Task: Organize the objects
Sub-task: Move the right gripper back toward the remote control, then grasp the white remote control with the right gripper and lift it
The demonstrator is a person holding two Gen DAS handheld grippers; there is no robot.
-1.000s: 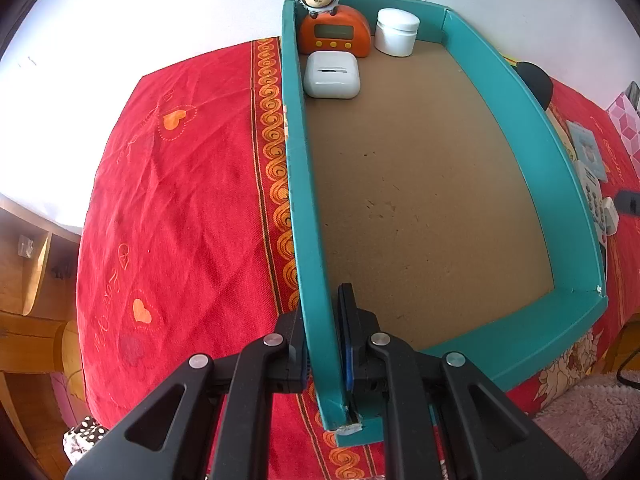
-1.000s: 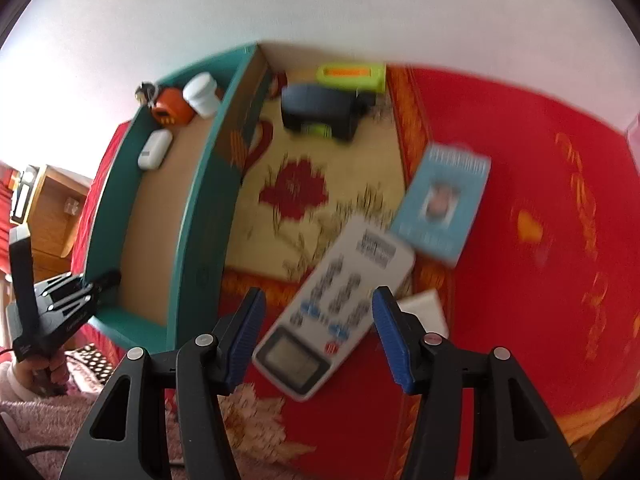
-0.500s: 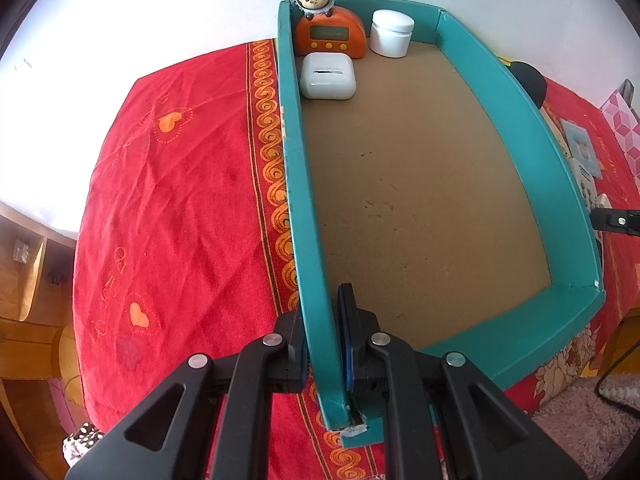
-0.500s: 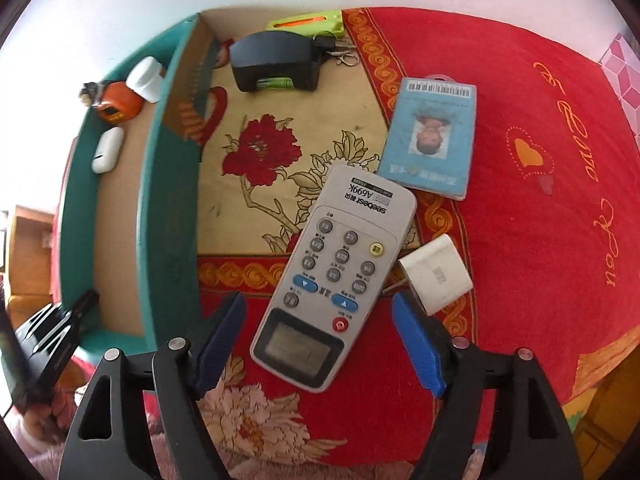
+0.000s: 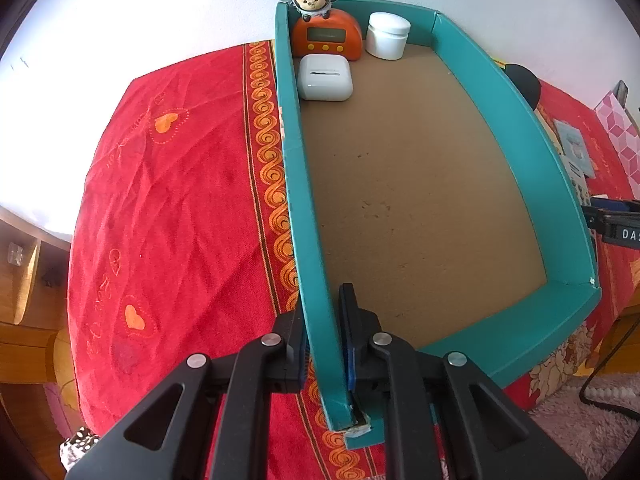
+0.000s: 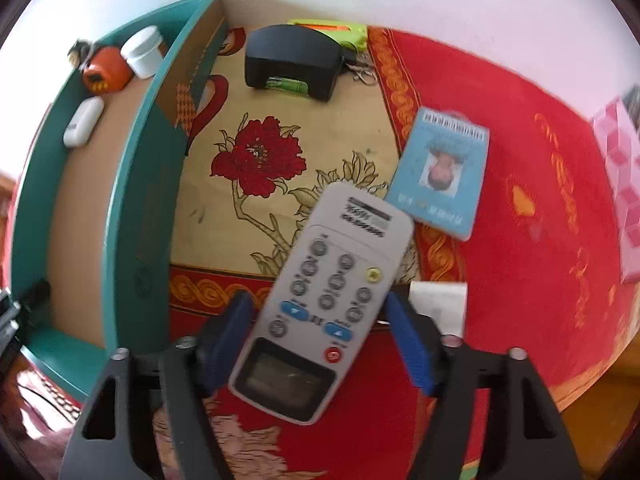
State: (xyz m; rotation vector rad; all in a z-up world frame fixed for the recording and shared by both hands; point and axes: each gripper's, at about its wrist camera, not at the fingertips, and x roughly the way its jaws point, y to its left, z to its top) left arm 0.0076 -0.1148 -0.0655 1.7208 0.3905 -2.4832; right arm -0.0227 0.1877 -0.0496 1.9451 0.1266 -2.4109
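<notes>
A teal cardboard tray [image 5: 536, 160] lies on the red cloth. My left gripper [image 5: 324, 336] is shut on its left wall near the front corner. In its far corner stand an orange monkey clock [image 5: 326, 36], a white jar [image 5: 388, 36] and a white earbud case [image 5: 325, 78]. In the right wrist view my right gripper [image 6: 320, 340] is open, its blue pads [image 6: 408, 344] on either side of a grey remote [image 6: 320, 304] lying on the cloth. The tray [image 6: 128, 184] is to its left.
Around the remote lie a blue ID card [image 6: 444, 168], a small white cube [image 6: 440, 300], a black device [image 6: 292, 60] with a green item [image 6: 332, 32] behind it, and keys. A pink box [image 6: 620, 176] is at the far right. A wooden shelf [image 5: 24, 280] stands left of the bed.
My right gripper has moved down and forward, so its open fingers now straddle the remote. My left gripper keeps its hold on the tray wall, with only a slight shift of view.
</notes>
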